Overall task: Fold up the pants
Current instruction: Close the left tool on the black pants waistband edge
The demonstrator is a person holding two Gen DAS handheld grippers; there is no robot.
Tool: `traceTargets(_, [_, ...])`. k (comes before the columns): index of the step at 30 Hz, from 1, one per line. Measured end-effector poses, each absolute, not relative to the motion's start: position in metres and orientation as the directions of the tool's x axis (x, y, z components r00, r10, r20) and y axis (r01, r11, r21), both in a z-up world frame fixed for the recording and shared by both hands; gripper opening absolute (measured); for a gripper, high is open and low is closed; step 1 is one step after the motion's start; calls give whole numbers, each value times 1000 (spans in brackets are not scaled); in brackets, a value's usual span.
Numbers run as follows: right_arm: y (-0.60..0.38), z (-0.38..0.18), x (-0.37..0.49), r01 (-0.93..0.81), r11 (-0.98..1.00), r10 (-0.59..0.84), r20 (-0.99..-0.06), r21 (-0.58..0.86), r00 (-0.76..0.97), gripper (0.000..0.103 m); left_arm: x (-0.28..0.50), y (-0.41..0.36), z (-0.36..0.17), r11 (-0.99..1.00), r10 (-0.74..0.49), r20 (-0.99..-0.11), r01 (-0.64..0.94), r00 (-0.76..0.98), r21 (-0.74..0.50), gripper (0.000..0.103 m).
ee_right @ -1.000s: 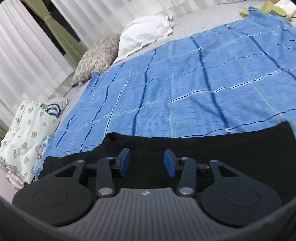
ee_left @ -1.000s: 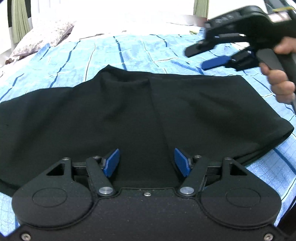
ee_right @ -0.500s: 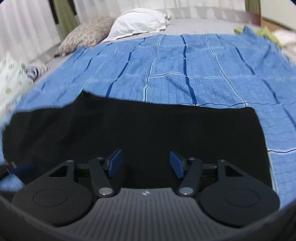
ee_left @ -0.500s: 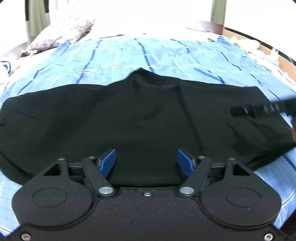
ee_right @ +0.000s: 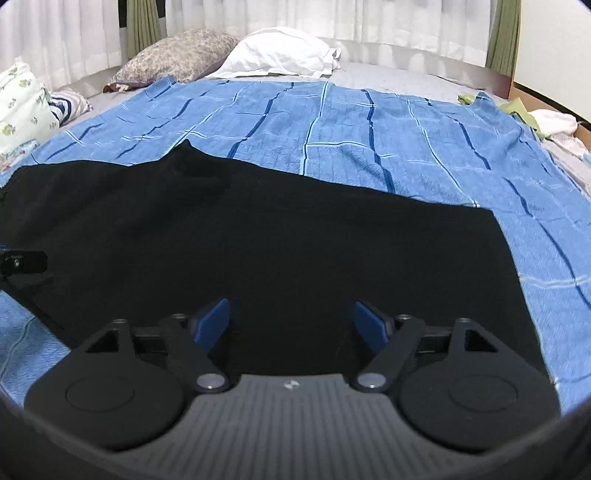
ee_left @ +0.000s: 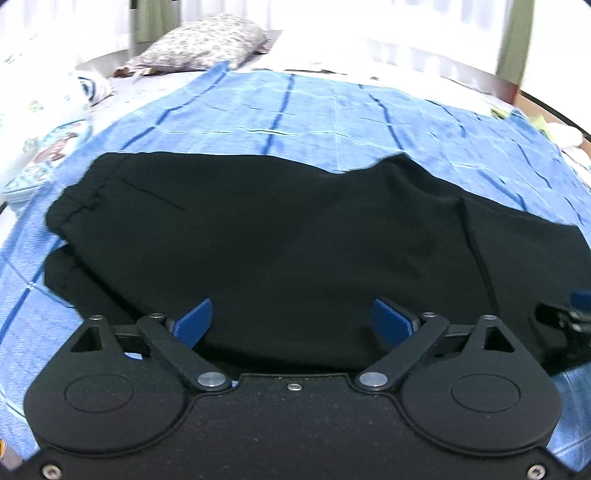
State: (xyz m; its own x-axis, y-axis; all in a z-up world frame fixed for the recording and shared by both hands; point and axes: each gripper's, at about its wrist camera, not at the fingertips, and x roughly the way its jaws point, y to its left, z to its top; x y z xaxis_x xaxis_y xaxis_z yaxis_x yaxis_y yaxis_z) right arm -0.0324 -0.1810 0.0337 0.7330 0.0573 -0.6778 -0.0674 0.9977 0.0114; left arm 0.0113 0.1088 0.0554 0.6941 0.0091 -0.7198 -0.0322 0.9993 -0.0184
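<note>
Both grippers hovered low over the near edge of the black pants (ee_left: pixel 277 236), the left gripper (ee_left: pixel 293 323) and right gripper (ee_right: pixel 291 321) each spread wide, holding nothing. The pants lay lengthwise across the blue striped blanket (ee_right: pixel 369 129), waistband (ee_left: pixel 79 201) leftward.

I see bright daylight blowing out the curtains (ee_right: pixel 388 22); my left view is motion-blurred, fisheye-bent at its edges.
</note>
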Motion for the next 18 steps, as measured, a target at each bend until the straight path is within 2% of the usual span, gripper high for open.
traceTargets(5, [-175,34,-45,-28,999,33,-647,17,762,92,17,146,59,987,34,-716,-137,697,-87,103])
traceTargets(12, [-174,34,-59,49,999,-31,-596,14,802,95,21,216,55,903,173,-705,-396,688,-165,103])
traceTargets(18, [-177,31,-66,70,998,-55,-588,3,807,100,17,259,38,799,210,-728,-543,653,-257,103])
